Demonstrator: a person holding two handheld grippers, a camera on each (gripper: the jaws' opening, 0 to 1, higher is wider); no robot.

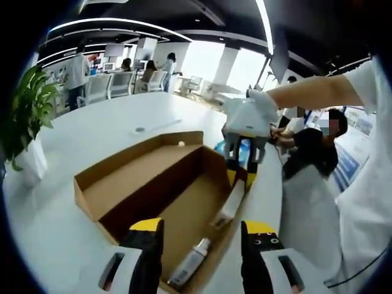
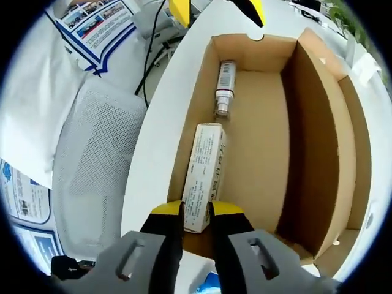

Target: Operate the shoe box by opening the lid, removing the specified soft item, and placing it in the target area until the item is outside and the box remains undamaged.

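Right gripper view looks down into the open shoe box [image 2: 318,153], its lid folded back flat on the white desk [image 2: 156,122]. Inside lie a slim white carton [image 2: 203,174] along the near wall and a small spray bottle [image 2: 225,86] beyond it, the two just apart. The right tool [image 2: 196,211] has its yellow-tipped jaws closed around the carton's near end, so I judge the lift-out is the step in hand. Whether the pads bear fully on the carton or only pinch its edge is hard to tell from this angle.

In the left gripper view the left tool [image 1: 202,229] hangs released over the box's near end, jaws apart above the bottle, touching nothing. The right tool [image 1: 244,162] reaches in from the far side.

To do this well, raise the carton straight up along the wall instead of dragging it, since a sideways pull could scuff or tear the cardboard. Keep the squeeze light; the carton looks thin and may crush. The free tool could steady the box rim if the box starts to shift.
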